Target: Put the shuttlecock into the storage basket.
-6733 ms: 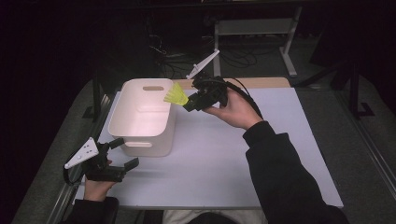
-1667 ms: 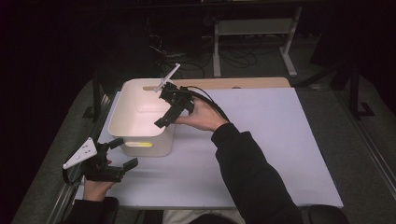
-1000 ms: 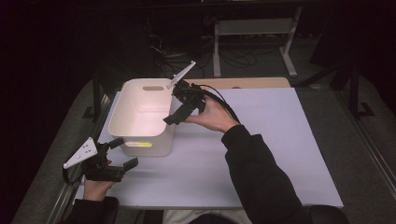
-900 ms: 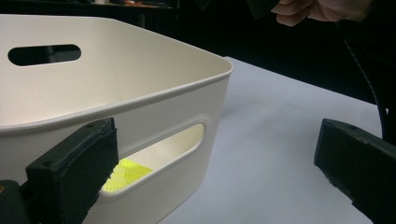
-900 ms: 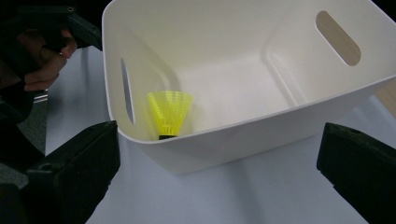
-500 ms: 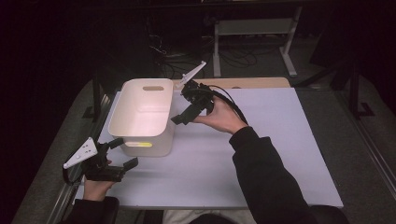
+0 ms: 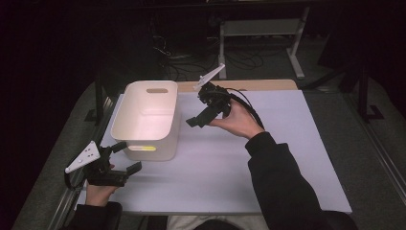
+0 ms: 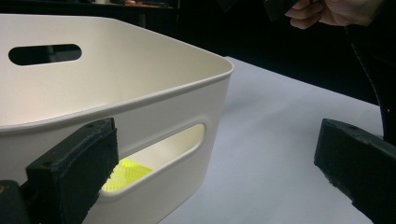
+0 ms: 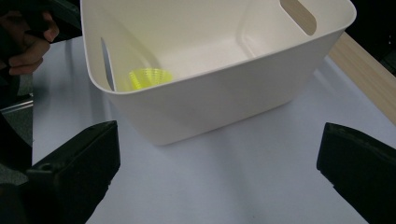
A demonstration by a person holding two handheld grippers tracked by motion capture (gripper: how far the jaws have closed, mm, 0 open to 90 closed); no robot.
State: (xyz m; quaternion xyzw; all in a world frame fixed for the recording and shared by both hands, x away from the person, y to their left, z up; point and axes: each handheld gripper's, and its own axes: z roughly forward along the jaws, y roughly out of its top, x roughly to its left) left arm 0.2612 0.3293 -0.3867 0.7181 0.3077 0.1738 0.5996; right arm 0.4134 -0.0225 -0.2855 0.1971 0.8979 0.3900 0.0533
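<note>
Both sets of fingers are spread and empty, the left gripper (image 7: 119,158) nearer the yellow piece (image 9: 150,77) lying inside the white tub (image 7: 143,139) than the right gripper (image 7: 203,117).

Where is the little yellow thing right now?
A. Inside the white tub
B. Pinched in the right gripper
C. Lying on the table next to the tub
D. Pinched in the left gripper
A. The yellow thing lies on the floor of the white tub, at the end nearest the left gripper; the right gripper is open with nothing between its jaws, and so is the left one.
</note>
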